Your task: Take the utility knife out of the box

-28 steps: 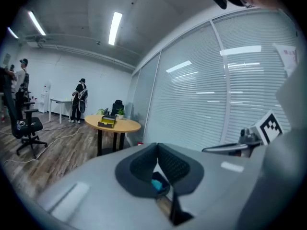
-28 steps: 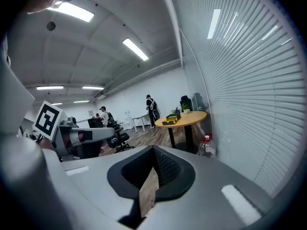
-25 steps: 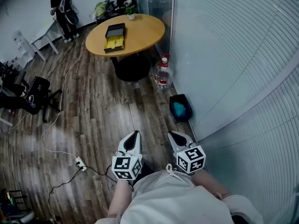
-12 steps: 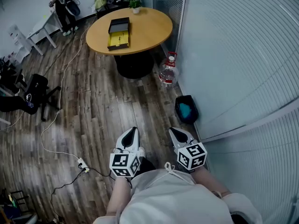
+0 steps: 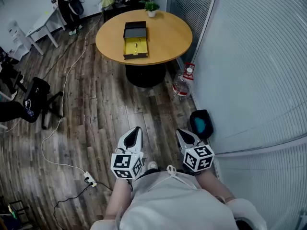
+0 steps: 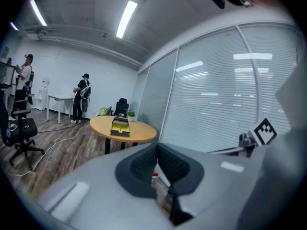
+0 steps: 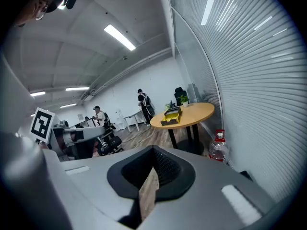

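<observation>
1. Wood-plank floor (image 5: 96, 114) fills the head view; a blind-covered glass wall (image 5: 259, 66) runs along the 3 o'clock side.
2. A round wooden table (image 5: 165, 37) stands at 12 o'clock, well apart from the person holding the grippers.
3. A black office chair (image 5: 36, 97) sits at 9 o'clock.
4. A clear water bottle (image 5: 183, 84) with a red cap stands by the table's foot at 1 o'clock. Nearer, at 2 o'clock, is a dark bin (image 5: 201, 122).
5. The left gripper (image 5: 136, 130) and right gripper (image 5: 180, 132) are at 6 o'clock, side by side and pointing toward the table. Each has its jaws closed together, with nothing between them.
6. An open box (image 5: 135, 32) lies on the table, its yellow tray toward the viewer.
7. A slim utility knife (image 5: 135, 46) rests in that yellow tray, far from both grippers.
</observation>
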A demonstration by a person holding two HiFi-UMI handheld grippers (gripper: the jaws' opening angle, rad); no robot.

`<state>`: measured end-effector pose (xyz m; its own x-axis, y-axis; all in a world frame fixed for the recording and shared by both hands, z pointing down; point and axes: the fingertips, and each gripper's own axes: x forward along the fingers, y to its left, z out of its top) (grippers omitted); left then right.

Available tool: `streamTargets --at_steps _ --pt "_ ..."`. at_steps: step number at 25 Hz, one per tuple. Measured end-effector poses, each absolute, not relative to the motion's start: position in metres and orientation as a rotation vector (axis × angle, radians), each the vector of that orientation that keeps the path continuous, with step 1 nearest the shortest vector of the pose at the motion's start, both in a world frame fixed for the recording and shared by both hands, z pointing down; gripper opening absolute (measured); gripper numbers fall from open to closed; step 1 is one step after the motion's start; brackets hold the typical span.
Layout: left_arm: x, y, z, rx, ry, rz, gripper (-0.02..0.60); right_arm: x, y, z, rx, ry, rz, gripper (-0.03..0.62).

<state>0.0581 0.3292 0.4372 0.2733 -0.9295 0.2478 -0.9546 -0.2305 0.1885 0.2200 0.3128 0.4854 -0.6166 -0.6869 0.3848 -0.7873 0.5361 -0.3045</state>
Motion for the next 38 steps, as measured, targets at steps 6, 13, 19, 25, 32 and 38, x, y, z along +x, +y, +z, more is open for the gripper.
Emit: streamTargets --at_steps 6,13,19,25,32,38 --pt "0.009 0.285 0.436 2.238 -1.746 0.114 0.006 0.159 0.266 0.482 1.222 -2.55 0.669 0.0" --pt "-0.025 0.249 0.434 2.221 -1.775 0.095 0.006 0.117 0.217 0.49 1.159 -2.55 0.639 0.0" --pt "-0.051 0.189 0.445 2.171 -1.824 0.104 0.006 0.084 0.148 0.507 1.074 -2.563 0.644 0.0" --pt "-0.063 0.085 0.434 2.168 -1.858 0.111 0.006 0.063 0.042 0.497 1.022 -2.593 0.627 0.0" --pt "-0.07 -0.035 0.434 2.131 -1.859 0.131 0.006 0.051 -0.075 0.489 0.974 -2.59 0.624 0.0" --pt "-0.078 -0.115 0.443 2.098 -1.879 0.153 0.006 0.052 -0.159 0.501 0.981 -2.576 0.644 0.0"
